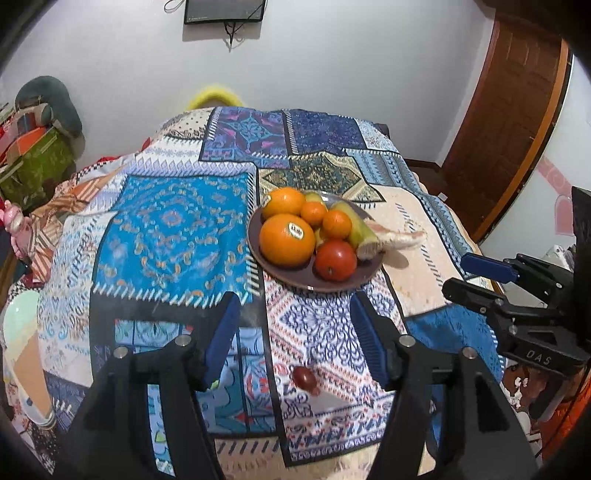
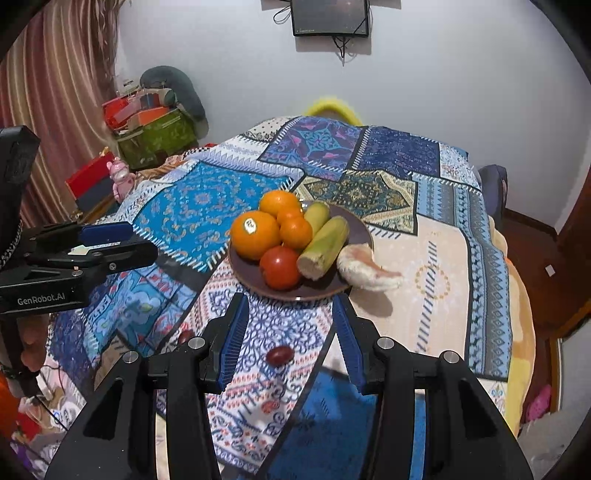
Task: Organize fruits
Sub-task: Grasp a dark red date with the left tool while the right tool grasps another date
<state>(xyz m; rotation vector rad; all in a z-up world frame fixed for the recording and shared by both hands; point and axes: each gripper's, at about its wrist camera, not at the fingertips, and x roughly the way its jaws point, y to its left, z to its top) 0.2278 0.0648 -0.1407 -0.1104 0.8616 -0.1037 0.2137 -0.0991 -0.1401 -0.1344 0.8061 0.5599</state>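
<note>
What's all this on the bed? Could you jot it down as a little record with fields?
Surface: patchwork cloth
Plate: brown, holding oranges, a tomato and two corn cobs
Largest orange: carries a sticker
Beside plate: pale root, touching its rim
Loose on cloth: small dark red fruit
Left gripper: open, empty
Right gripper: open, empty

From the left wrist I look down and forward over the patchwork cloth [image 1: 166, 229] toward the wall, the plate [image 1: 258, 254] close ahead. My right wrist view faces the same way from beside it; both share plate [image 2: 354, 229], cloth [image 2: 207, 206] and wall screen [image 2: 330, 16].
</note>
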